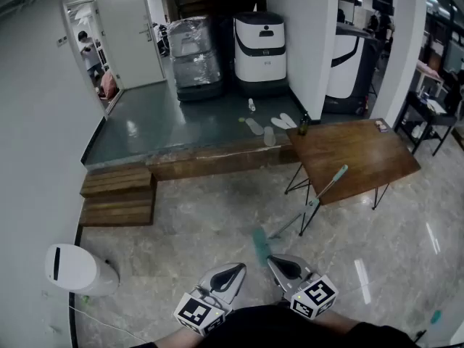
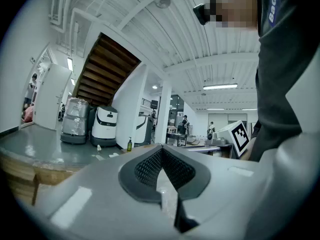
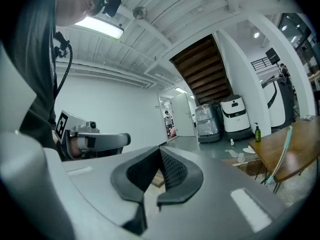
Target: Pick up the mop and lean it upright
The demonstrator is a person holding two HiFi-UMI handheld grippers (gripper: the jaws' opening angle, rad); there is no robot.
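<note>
We hold left gripper [image 1: 233, 272] and right gripper [image 1: 279, 265] level, jaws closed, both empty. The mop [image 1: 304, 212] slants ahead: head on the floor just beyond the right gripper, handle running up-right to the table [image 1: 362, 158] edge. Right is nearer.

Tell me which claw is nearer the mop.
Right. The right claw is close beside the mop, at its head; the left claw is farther, beyond the right claw.
</note>
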